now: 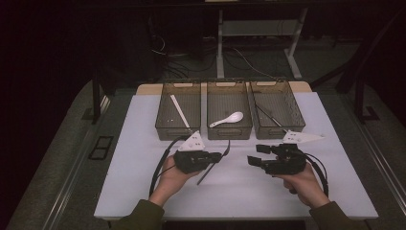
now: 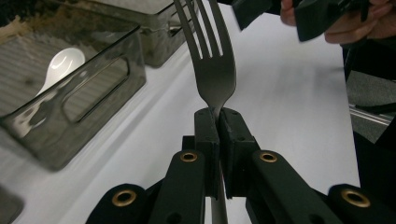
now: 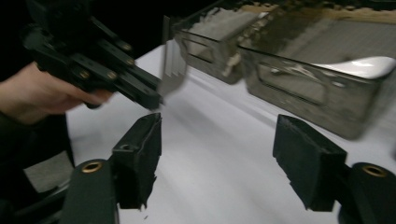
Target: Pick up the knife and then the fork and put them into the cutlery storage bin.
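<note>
High view looks down on a white table [image 1: 143,158] where a person holds a black gripper in each hand. At the left, the left gripper [image 1: 218,155] is clamped on a dark metal fork [image 1: 214,165], which hangs slanted above the tabletop, tines up toward the bins and handle down toward the person. Left gripper view confirms the grip: the two jaws are pressed together on the fork's neck [image 2: 215,100], with the tines rising past the top edge. The right gripper [image 1: 253,155] sits just to the right, near the fork but apart from it; in the right gripper view its jaws stand well apart with nothing between them [image 3: 217,158], while the left gripper and the blurred fork head [image 3: 172,70] show farther off. Three smoky translucent bins line the far side: the left bin [image 1: 165,112] holds a pale stick, the middle bin [image 1: 213,129] a white spoon [image 1: 227,119], and the right bin [image 1: 292,112] a thin dark utensil.
</note>
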